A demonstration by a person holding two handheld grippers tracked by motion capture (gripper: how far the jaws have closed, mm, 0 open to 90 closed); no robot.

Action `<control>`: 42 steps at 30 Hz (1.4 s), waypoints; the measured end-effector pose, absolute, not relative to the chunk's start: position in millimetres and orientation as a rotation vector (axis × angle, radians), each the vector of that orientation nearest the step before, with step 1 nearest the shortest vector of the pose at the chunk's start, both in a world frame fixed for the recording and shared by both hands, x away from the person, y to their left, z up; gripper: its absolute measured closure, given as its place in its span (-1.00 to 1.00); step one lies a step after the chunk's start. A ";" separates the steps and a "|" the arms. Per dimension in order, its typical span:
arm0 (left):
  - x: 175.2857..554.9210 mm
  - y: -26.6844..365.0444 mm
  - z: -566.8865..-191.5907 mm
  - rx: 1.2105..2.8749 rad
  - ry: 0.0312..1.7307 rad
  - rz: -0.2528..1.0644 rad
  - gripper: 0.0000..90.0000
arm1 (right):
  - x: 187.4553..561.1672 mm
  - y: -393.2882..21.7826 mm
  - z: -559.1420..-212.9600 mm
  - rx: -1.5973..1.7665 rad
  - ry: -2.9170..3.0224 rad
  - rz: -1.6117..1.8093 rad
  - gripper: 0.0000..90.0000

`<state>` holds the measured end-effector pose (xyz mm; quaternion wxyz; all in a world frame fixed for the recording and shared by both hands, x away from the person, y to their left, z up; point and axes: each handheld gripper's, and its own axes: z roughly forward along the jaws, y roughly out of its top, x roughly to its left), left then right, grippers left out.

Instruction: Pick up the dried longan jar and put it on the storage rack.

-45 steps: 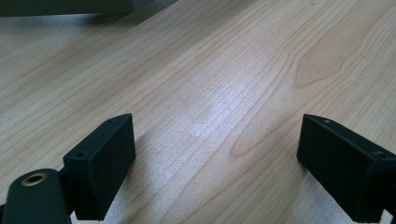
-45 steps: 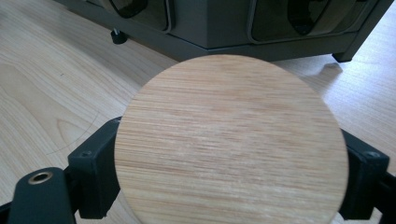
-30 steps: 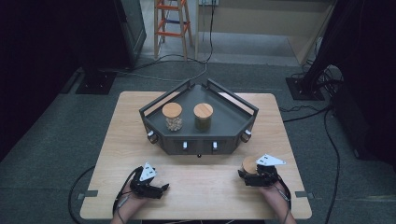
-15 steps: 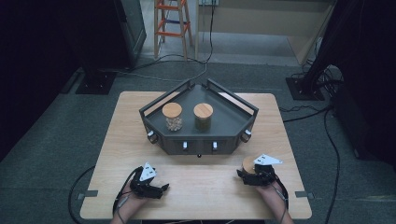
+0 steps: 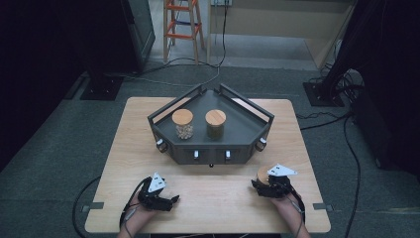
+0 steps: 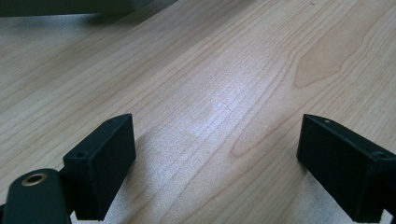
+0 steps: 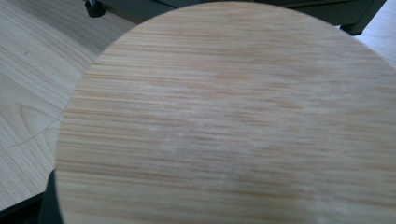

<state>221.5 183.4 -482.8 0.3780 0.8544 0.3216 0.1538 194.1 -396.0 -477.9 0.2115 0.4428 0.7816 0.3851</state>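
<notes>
A dark tray [image 5: 257, 126] with raised rails is sitting in the middle of the wooden bench [image 5: 133, 148]. Two jars are standing side by side inside it. The left jar [image 5: 183, 124] is holding pale little bits, and the right jar [image 5: 215, 124] is looking dark inside. Both are wearing round wooden lids. Small knobs [image 5: 160, 144] are sticking out at the tray's front corners. Behind the bench, an orange ladder [image 5: 182, 25] is standing on the grey floor [image 5: 49, 163], and black cables [image 5: 198, 62] are lying across it.
</notes>
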 end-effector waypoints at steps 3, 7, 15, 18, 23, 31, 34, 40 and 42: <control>221.5 183.4 -482.9 2.184 0.822 0.393 -0.74 | 193.7 -396.0 -477.1 1.226 2.171 1.073 -0.44; 221.5 183.4 -482.8 2.184 0.822 0.393 -0.74 | 193.0 -396.8 -473.7 1.225 2.160 1.081 -0.44; 221.6 183.5 -482.9 2.184 0.820 0.392 -0.74 | 192.7 -397.0 -468.8 1.228 2.150 1.099 -0.43; 221.7 183.6 -482.8 2.185 0.820 0.391 -0.74 | 191.9 -396.5 -466.8 1.226 2.143 1.108 -0.43; 221.8 183.6 -482.8 2.185 0.820 0.391 -0.74 | 193.1 -395.1 -463.0 1.219 2.148 1.106 -0.43; 221.8 183.6 -482.8 2.184 0.820 0.391 -0.74 | 194.8 -398.1 -459.1 1.228 2.151 1.156 -0.43; 221.7 183.6 -482.9 2.184 0.820 0.391 -0.74 | 194.7 -395.2 -456.3 1.209 2.156 1.144 -0.43; 221.9 183.7 -482.9 2.184 0.819 0.390 -0.74 | 195.9 -392.9 -453.2 1.203 2.161 1.141 -0.43; 221.8 183.7 -483.1 2.182 0.820 0.390 -0.74 | 197.0 -393.6 -452.6 1.203 2.163 1.152 -0.43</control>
